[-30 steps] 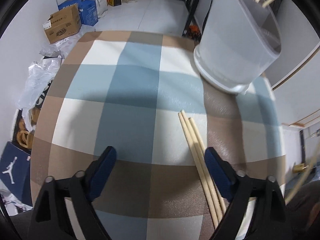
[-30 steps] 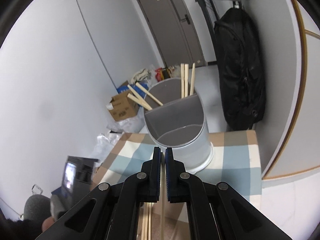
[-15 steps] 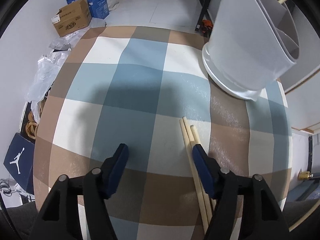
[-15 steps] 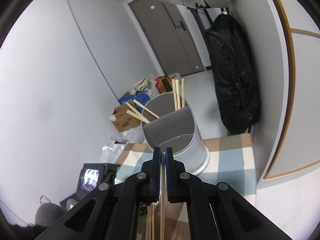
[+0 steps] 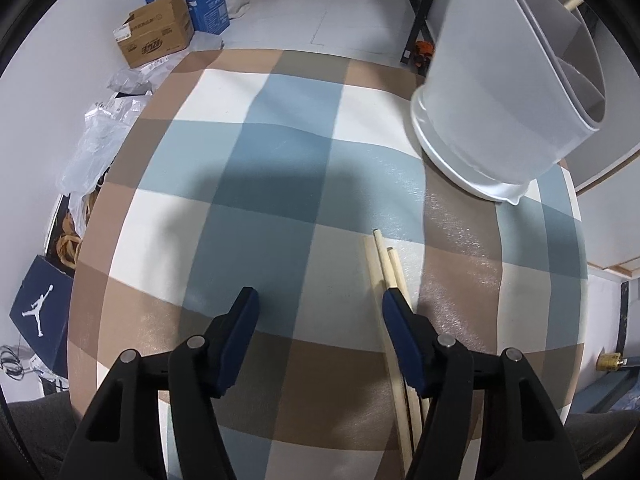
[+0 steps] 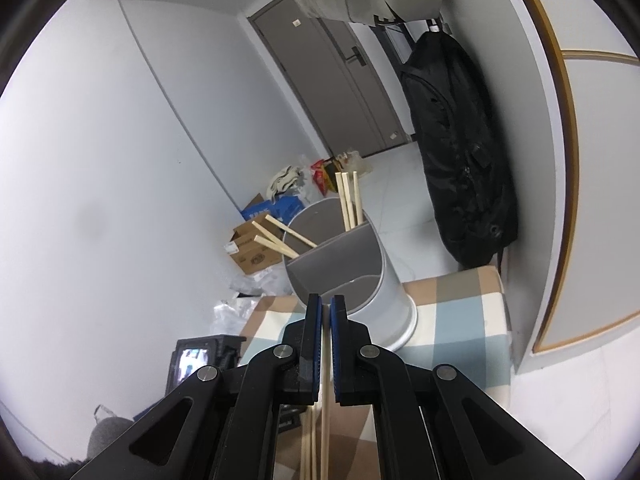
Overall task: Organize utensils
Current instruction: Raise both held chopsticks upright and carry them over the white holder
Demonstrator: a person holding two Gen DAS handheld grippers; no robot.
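Three loose chopsticks [image 5: 383,258] on the checked tabletop [image 5: 256,184], side by side, tips toward 12 o'clock, lower lengths hidden under the right finger of the left tongs [image 5: 318,310]. One grey utensil holder [image 5: 496,120] at 2 o'clock in the left wrist view, standing on the tabletop near its far right edge, well apart from the loose three.

In the right wrist view, the holder [image 6: 360,276] split by a partition into compartments: three chopsticks [image 6: 349,204] upright in the far part at 12 o'clock, three leaning chopsticks [image 6: 280,238] tilted toward 10 o'clock on the left side, nearest compartment with nothing visible inside.

Left tongs spread wide, gripping nothing, low over the tabletop, right finger over the loose chopsticks. Right tongs [image 6: 326,312] clenched on a single chopstick [image 6: 325,392], which runs down toward 6 o'clock between the jaws; raised above the tabletop, pointing at the holder. Beneath, at 6 o'clock, the loose ones again, count not clear there.

Compared with a second ago: left tongs narrower in spread and further forward along the loose chopsticks, less of their length showing; holder smaller and further off in the right wrist view, right tongs higher, grip unchanged.

On the floor: one brown cardboard box [image 5: 154,34], one blue box [image 5: 210,6], one Jordan-logo box [image 5: 38,320].
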